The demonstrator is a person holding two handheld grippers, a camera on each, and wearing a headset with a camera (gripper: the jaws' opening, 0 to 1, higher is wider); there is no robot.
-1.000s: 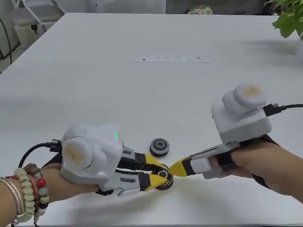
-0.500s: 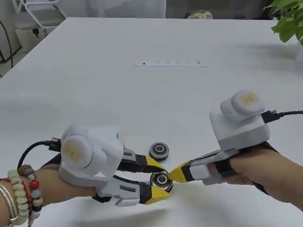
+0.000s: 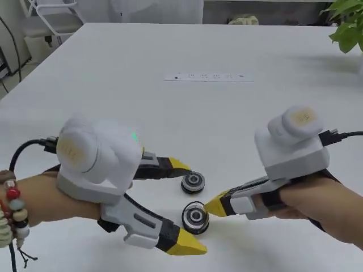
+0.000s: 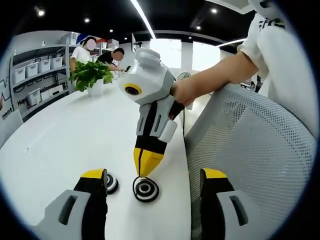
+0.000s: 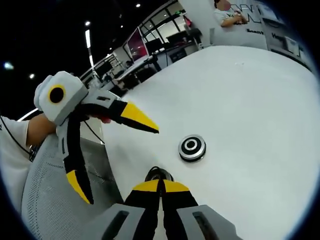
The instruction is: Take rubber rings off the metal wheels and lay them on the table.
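white socket strip (image 3: 209,76) flat, far centre | leafy green plant (image 3: 346,25) far right corner, in white pot | two people (image 4: 80,54) behind plant | grey mesh chair back (image 4: 250,150) near side | shelves of white bins (image 4: 35,70) by wall | ceiling light strips (image 4: 145,17) lit

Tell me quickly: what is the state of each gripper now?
Left gripper: open, holding nothing.
Right gripper: shut, tips at the nearer metal wheel; grip cannot be told.

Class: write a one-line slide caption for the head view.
Open left gripper brackets the near wheel; shut right gripper touches its rim.
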